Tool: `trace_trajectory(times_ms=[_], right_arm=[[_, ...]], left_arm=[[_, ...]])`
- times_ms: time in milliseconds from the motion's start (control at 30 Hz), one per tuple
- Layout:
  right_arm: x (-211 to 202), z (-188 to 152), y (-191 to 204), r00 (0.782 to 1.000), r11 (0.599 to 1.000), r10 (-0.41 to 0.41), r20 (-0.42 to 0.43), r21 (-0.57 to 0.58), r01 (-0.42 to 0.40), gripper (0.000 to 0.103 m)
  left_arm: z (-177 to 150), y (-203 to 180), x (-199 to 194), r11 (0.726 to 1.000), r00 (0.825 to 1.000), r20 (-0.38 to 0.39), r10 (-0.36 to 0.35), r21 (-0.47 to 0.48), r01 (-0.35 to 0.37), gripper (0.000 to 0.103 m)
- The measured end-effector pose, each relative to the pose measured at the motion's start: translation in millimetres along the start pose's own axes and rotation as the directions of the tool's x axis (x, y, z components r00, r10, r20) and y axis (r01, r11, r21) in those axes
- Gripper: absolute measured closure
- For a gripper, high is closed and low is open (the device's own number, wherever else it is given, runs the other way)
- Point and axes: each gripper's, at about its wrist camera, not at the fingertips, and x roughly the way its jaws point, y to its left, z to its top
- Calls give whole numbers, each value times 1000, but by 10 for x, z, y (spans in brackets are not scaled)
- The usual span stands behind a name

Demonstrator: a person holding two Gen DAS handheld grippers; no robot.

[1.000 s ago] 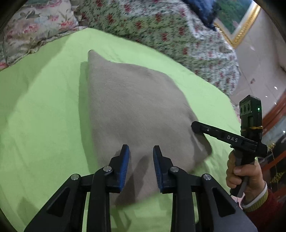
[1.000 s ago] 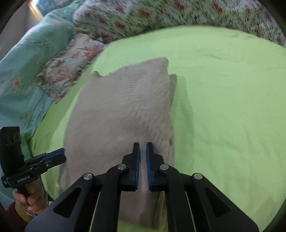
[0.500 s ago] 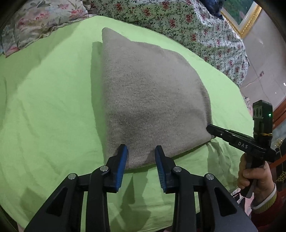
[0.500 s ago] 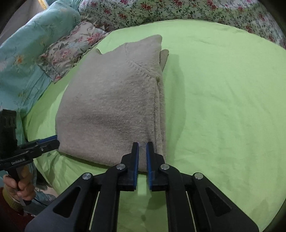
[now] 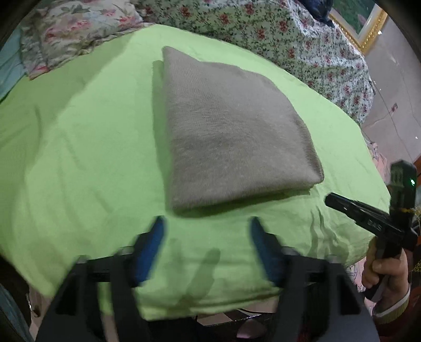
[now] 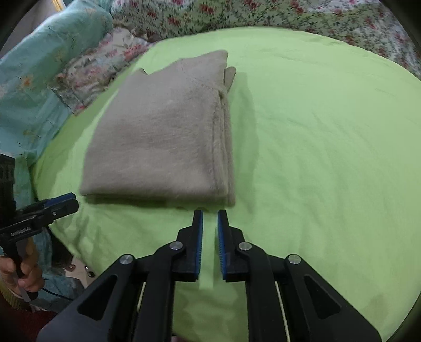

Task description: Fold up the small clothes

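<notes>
A folded beige knit garment (image 5: 231, 142) lies flat on the green sheet (image 5: 79, 147); it also shows in the right wrist view (image 6: 163, 142). My left gripper (image 5: 206, 223) is wide open and empty, just short of the garment's near edge. My right gripper (image 6: 210, 214) has its jaws slightly apart with nothing between them, just short of the garment's near right corner. The right gripper also shows at the right of the left wrist view (image 5: 368, 221), and the left gripper at the left of the right wrist view (image 6: 50, 207).
Floral quilts (image 5: 276, 31) are heaped behind the green sheet, and a teal floral cover (image 6: 31, 86) lies to the left. A gold-framed picture (image 5: 363, 23) and tiled floor are at the far right. The bed's near edge (image 5: 210, 313) drops off below the grippers.
Both grippers have pulled back off the garment toward the bed's near edge. The left jaws have opened wide, and the right jaws have parted slightly. The garment stays folded on the sheet.
</notes>
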Motion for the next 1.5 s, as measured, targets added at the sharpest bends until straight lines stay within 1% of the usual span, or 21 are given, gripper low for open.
trace_trajectory(times_ms=[33,67,133,167,267,333,367,400,500,633,700,800,867,967,1033,1200,1367,1500], right_arm=[[-81,-64,15,1000,1000,0,15,3,0,62],[-120,-102,35,1000,1000,-3,23,4,3,41],[-213,-216,90,999,1000,7,42,-5,-7,25],[-234,-256,112,999,1000,11,43,-9,-10,24],[-276,-379,194,999,999,12,37,-38,-11,24],[-293,-451,230,1000,999,10,28,-53,-8,23],[-299,-474,233,1000,998,5,24,-58,-4,23],[-310,-506,234,1000,998,-2,20,-63,4,23],[-385,-588,205,1000,998,-5,20,-58,6,22],[-460,-626,120,999,1000,11,29,-24,-11,18],[-457,-617,110,1000,1000,11,29,-22,-10,18],[-439,-583,162,1000,998,-16,13,-55,17,18],[-450,-553,219,999,995,-22,25,-92,25,17],[-445,-461,303,999,988,-27,47,-148,33,17],[-427,-387,320,998,986,-27,58,-161,36,17],[-360,-190,364,996,986,-6,85,-168,21,17],[-243,-19,396,997,983,-4,76,-183,18,17],[-164,88,357,998,988,20,57,-153,-11,17]], left_arm=[[-45,12,-55,1000,1000,5,25,-9,-25,10],[-92,25,-99,999,999,12,43,-14,-43,9],[-164,31,-156,996,996,11,84,-8,-84,9],[-202,26,-173,994,994,7,112,1,-112,9],[-304,-5,-203,979,980,8,197,55,-197,9],[-379,-52,-247,962,967,18,255,98,-256,8],[-423,-71,-275,954,960,24,278,113,-279,8],[-445,-75,-280,950,958,24,284,125,-285,8],[-535,-101,-337,946,957,20,291,147,-290,8],[-537,-138,-372,947,959,32,283,150,-284,7],[-502,-149,-358,943,956,36,291,156,-293,6],[-444,-164,-351,944,957,37,289,157,-291,5],[-397,-171,-340,944,957,40,286,158,-289,5],[-331,-194,-323,941,954,61,292,159,-298,4],[-286,-204,-302,938,950,71,303,157,-311,3],[-161,-182,-238,943,954,79,290,144,-299,3],[-27,-226,-229,941,951,104,292,146,-305,3],[59,-269,-229,941,951,110,289,147,-303,3]])
